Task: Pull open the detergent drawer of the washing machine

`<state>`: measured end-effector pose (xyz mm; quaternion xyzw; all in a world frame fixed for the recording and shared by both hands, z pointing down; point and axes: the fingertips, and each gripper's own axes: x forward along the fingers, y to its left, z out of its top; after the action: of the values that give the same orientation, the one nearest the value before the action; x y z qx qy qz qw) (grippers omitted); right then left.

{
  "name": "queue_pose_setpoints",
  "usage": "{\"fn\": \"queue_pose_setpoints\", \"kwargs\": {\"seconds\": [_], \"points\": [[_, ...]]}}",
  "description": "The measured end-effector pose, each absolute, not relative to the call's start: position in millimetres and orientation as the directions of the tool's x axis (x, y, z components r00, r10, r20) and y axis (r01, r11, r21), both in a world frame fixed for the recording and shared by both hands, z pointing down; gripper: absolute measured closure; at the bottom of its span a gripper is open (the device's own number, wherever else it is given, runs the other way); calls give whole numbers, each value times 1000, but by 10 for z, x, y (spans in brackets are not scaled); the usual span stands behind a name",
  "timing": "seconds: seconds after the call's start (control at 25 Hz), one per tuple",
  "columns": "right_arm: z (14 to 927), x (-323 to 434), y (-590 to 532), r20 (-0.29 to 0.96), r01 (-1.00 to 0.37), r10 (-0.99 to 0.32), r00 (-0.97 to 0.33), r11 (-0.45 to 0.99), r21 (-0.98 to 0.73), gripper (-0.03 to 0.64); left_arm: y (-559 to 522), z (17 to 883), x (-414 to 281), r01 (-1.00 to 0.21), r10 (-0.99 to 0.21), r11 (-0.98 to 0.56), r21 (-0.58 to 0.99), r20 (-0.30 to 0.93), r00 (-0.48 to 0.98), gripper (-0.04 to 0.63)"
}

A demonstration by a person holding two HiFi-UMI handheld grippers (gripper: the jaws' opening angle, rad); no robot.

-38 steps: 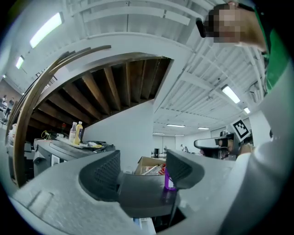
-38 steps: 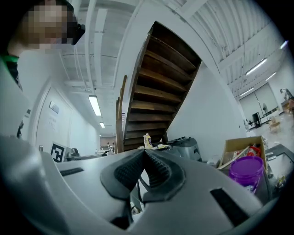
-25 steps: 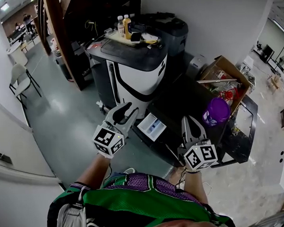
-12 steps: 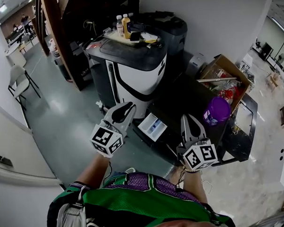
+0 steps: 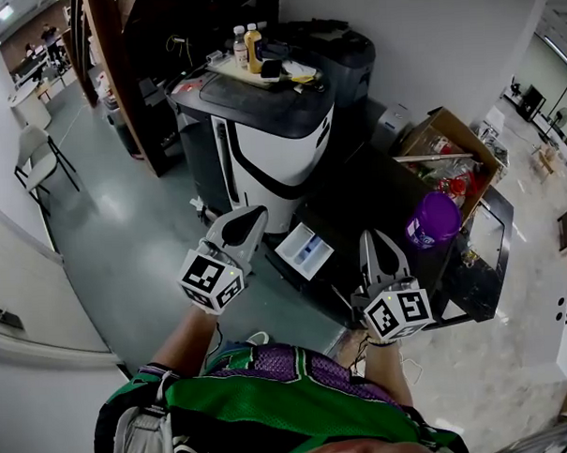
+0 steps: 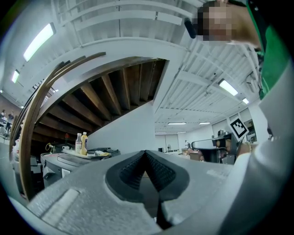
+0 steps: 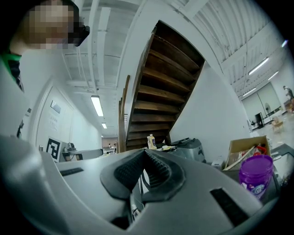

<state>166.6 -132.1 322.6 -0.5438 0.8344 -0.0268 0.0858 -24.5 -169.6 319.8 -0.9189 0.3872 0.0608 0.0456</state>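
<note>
The black washing machine (image 5: 386, 202) stands low ahead of me. Its detergent drawer (image 5: 303, 251) sticks out of the front, showing a white and pale blue tray. My left gripper (image 5: 256, 214) hangs left of the drawer, apart from it, shut with nothing between its pads (image 6: 145, 152). Just right of the drawer, over the machine's front edge, my right gripper (image 5: 372, 235) is also shut and empty (image 7: 144, 151). Neither gripper touches the drawer.
A purple detergent bottle (image 5: 432, 222) stands on the washer's top. Behind it is an open cardboard box (image 5: 449, 148) full of items. A white and black machine (image 5: 270, 142) with bottles (image 5: 248, 49) on top stands to the left, under a wooden stair. A folding chair (image 5: 37, 157) is at far left.
The left gripper's jaws have closed from slightly apart to fully together. Both hands and the drawer stay where they were.
</note>
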Motion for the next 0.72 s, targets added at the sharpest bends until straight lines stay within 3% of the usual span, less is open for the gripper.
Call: {"fn": "queue_pose_setpoints", "kwargs": {"seconds": [0.72], "points": [[3175,1710,-1256,-121,-916,-921,-369,383,-117,615,-1666,3230,-245,-723,-711,-691,-27,-155,686,576]]}}
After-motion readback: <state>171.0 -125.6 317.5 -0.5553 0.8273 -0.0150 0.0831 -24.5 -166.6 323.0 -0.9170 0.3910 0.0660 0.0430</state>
